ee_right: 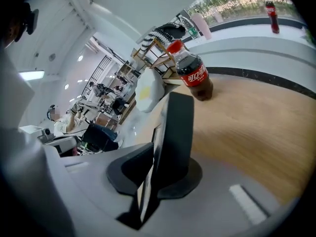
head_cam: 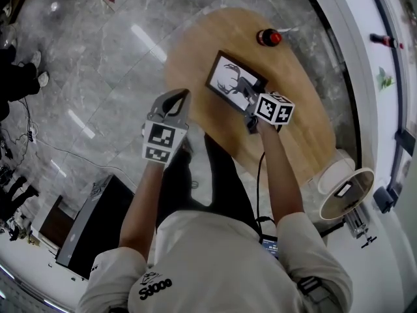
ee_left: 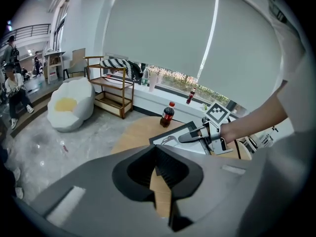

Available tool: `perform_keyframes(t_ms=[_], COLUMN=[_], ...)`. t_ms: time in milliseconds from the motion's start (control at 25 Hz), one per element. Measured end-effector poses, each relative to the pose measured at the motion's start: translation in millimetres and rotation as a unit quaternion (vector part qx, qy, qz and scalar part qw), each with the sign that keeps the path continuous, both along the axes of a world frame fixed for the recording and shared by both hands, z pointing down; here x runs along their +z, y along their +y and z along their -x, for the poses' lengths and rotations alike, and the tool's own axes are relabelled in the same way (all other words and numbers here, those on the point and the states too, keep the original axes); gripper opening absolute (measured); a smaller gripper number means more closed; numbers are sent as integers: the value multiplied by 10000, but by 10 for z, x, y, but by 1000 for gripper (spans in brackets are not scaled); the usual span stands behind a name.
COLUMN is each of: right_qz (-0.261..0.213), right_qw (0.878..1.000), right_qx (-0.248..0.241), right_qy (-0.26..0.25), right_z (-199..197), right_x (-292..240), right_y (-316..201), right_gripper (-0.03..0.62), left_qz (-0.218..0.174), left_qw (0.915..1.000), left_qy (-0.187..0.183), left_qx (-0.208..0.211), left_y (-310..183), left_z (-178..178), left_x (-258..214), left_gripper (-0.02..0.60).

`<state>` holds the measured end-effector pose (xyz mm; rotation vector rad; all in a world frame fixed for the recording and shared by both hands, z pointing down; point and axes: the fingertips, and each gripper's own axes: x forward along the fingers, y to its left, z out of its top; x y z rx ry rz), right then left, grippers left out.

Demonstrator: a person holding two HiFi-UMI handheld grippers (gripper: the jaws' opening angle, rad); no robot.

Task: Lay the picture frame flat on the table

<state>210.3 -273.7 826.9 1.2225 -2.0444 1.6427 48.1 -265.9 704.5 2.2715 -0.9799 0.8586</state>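
Left tool (head_cam: 176, 98) closed, empty, right tool (head_cam: 250, 113) clamped on picture frame (head_cam: 228, 77), wooden table (head_cam: 300, 90)

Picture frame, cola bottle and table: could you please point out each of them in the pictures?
picture frame (head_cam: 231, 80), head view, on the deer print in its middle.
cola bottle (ee_right: 194, 75), right gripper view, on its red label.
table (head_cam: 303, 87), head view, on bare wood right of the frame.

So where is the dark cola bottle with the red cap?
In the head view the cola bottle stands near the far edge of the round wooden table, towards the right, just beyond the black picture frame.
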Motion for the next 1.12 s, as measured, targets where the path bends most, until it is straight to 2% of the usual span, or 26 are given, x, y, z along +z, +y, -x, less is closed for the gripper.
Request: perform_keyframes(t_ms=[240, 680, 800, 1000, 1120], right_qz=[210, 626, 740, 678, 687], right_qw=[9997, 9969, 9966, 9971, 9962], right_qx=[-78, 120, 33, -305, -503], right_qy=[16, -462, -364, 135, 206], right_z=[-85, -125, -123, -183, -167], right_x=[154, 376, 439, 556, 595], right_y=[-61, -4, 59, 145, 210], right_gripper=[49, 75, 106, 192, 231], left_qz=[61, 161, 200, 219, 226], left_qw=[9999, 9996, 9995, 9995, 9994], left_qy=[98, 198, 187, 198, 209], left_qx=[113, 104, 125, 133, 149], left_y=[61, 100, 137, 150, 180], left_z=[-138, -255, -263, -287, -283], left_x=[35, 106, 139, 175, 187], left_gripper=[11, 11, 11, 11, 11])
